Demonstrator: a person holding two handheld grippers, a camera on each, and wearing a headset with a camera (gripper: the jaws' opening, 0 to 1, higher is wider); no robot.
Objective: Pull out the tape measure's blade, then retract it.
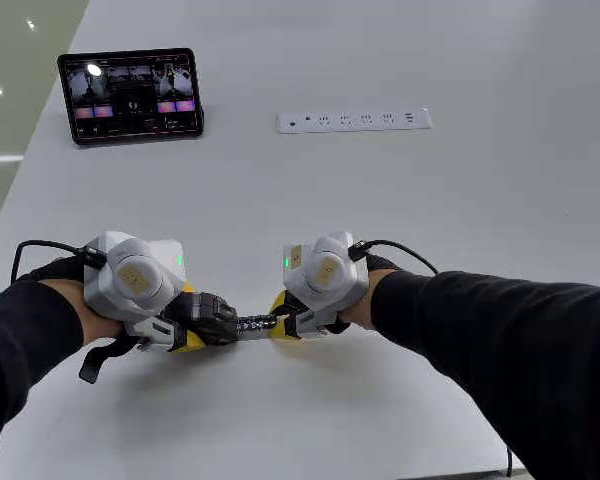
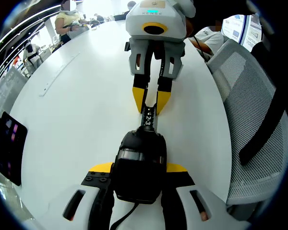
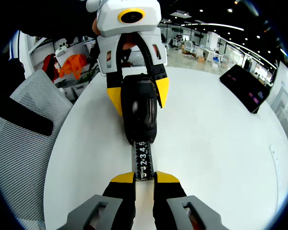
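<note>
On the table [image 1: 400, 210], left gripper [image 2: 139, 168] clamps the black tape measure [image 3: 139, 108]; right gripper [image 3: 144, 178] seemingly pinches its short blade [image 3: 142, 158].

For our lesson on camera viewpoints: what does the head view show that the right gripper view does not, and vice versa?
Head view adds two green indicator lights. Right gripper view adds printed numerals on the blade and a mesh chair. Both share the left tool shut on the tape measure, the right tool pinching the blade, and the white table.
</note>
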